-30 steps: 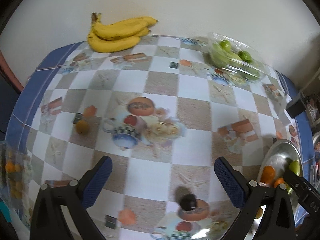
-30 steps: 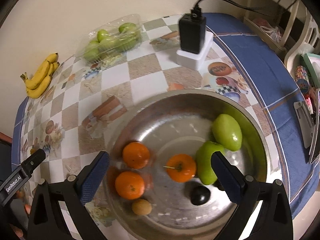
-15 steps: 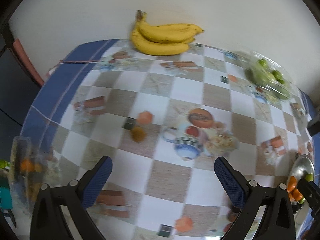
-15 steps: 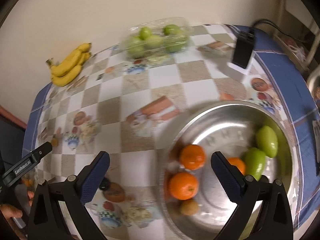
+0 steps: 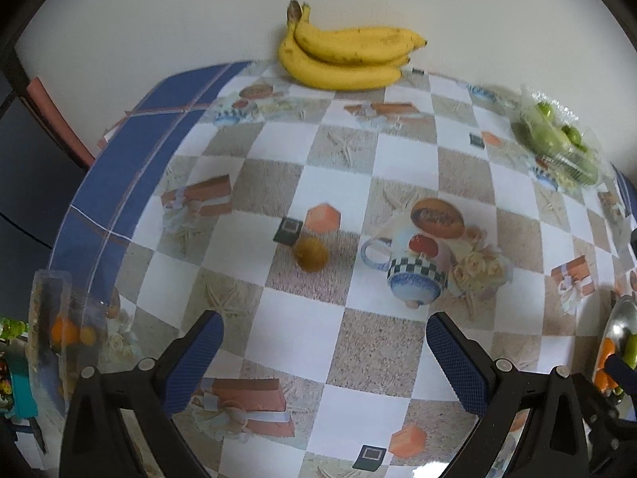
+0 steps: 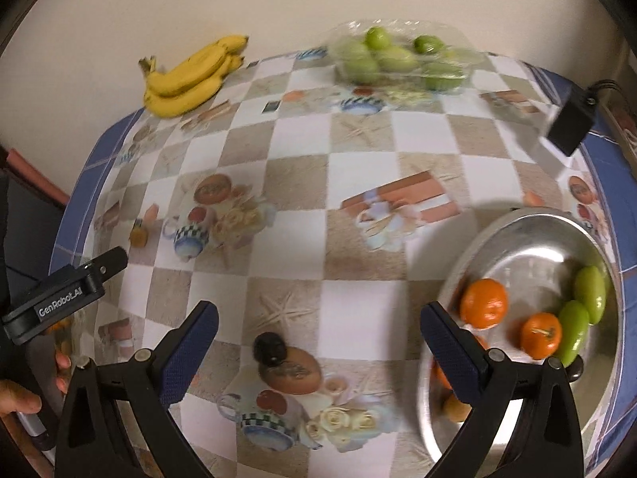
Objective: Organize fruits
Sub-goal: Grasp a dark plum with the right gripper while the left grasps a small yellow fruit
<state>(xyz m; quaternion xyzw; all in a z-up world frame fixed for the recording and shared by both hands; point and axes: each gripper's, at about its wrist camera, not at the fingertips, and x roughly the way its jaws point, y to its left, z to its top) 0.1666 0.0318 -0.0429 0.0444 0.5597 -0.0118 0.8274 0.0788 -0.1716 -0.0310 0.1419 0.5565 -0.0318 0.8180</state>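
A small brown round fruit (image 5: 311, 253) lies loose on the checkered tablecloth, ahead of my open, empty left gripper (image 5: 324, 362); it also shows as the brown fruit (image 6: 139, 236) in the right wrist view. A dark round fruit (image 6: 270, 349) lies just ahead of my open, empty right gripper (image 6: 318, 354). The metal bowl (image 6: 529, 235) at the right holds oranges (image 6: 483, 302), green fruits (image 6: 589, 294) and a small brown fruit (image 6: 456, 408). Bananas (image 5: 346, 57) rest by the wall. The left gripper body (image 6: 63, 294) appears at the left of the right wrist view.
A clear pack of green fruits (image 6: 398, 59) stands at the back by the wall. A black charger block (image 6: 572, 122) sits at the table's right edge. A clear bag with small orange fruits (image 5: 67, 330) lies at the near left. The tablecloth's blue border (image 5: 131, 183) marks the left edge.
Both grippers have swung left. The left view now centres on the brown fruit, closer than before. The right gripper has left the space over the bowl and now faces the dark fruit.
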